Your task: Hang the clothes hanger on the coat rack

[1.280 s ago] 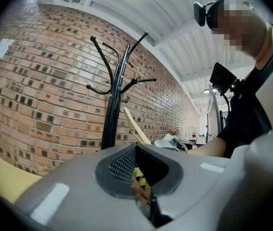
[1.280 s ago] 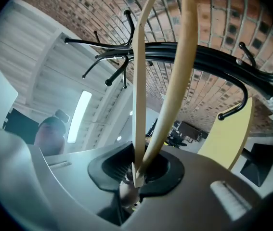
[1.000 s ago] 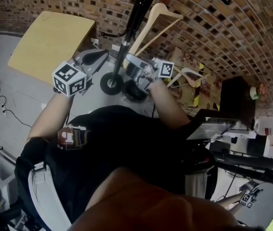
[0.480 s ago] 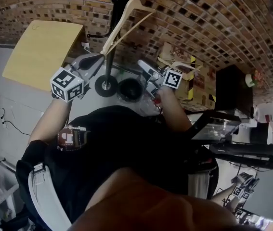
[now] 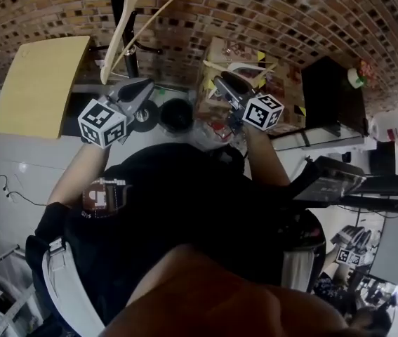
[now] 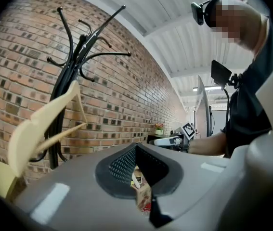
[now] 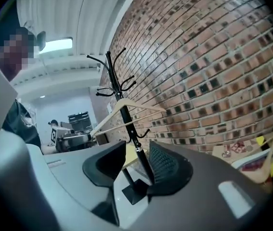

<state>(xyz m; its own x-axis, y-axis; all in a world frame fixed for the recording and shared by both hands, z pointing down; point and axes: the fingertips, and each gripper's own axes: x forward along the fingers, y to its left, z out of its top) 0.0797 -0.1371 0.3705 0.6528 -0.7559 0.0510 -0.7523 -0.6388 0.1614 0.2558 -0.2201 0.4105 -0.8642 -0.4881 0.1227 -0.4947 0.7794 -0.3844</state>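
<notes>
A pale wooden hanger (image 5: 125, 27) hangs on the black coat rack (image 5: 130, 51) by the brick wall, free of both grippers. The hanger (image 6: 40, 129) and rack (image 6: 78, 47) stand left of my left gripper (image 6: 137, 150), which is level, jaws together, nothing in them. In the head view that gripper (image 5: 137, 90) is just below the rack. My right gripper (image 5: 228, 84) is to the right, near a cardboard box. Its jaws (image 7: 137, 165) stand apart and are closing with nothing between them. The far rack pole (image 7: 126, 124) and hanger (image 7: 126, 110) show through the gap.
A yellow tabletop (image 5: 37, 83) lies left of the rack. A round black bin (image 5: 176, 116) sits by the rack's foot. The cardboard box (image 5: 220, 55) holds clutter and another pale hanger (image 5: 249, 67). A black cabinet (image 5: 328, 93) stands further right. Brick wall runs behind everything.
Both grippers have drawn back from the rack, whose hanger stays hanging. The right gripper has swung right toward the cardboard box and rolled over. The rack now sits further left in the head view.
</notes>
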